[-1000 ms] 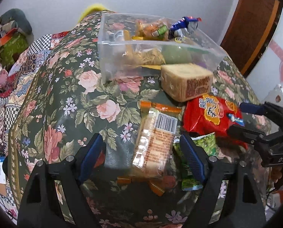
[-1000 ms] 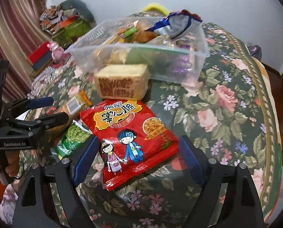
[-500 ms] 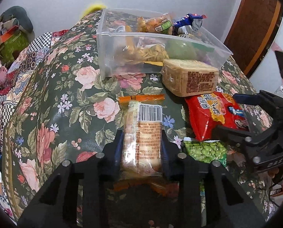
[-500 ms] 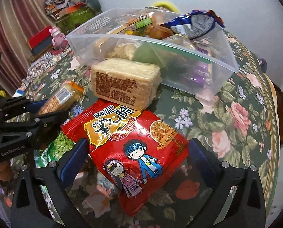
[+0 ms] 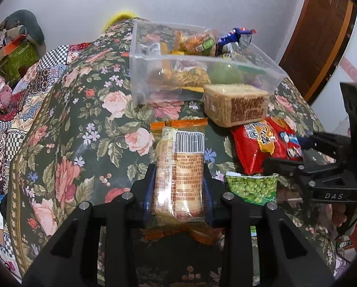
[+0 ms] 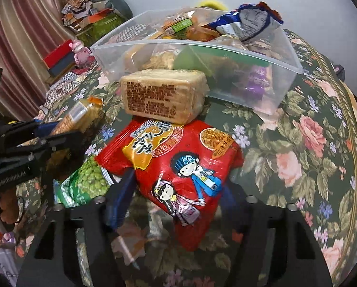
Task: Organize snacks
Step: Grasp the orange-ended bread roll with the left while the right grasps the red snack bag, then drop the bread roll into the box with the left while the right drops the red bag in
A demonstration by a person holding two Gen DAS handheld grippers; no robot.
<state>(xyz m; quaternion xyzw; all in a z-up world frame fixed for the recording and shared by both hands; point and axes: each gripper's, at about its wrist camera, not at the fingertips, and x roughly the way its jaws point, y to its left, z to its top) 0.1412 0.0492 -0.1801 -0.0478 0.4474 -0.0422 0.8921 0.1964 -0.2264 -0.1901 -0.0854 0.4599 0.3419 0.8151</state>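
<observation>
1. Left gripper has its fingers clamped on the cracker pack, low over the floral counter.
2. Right gripper fingers have just been closing around the red snack bag, which lies in front of the clear bin.

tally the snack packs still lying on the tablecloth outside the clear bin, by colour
orange-ended biscuit pack: 1
red noodle snack bag: 1
green pea bag: 1
tan wrapped bread block: 1
total: 4
</observation>
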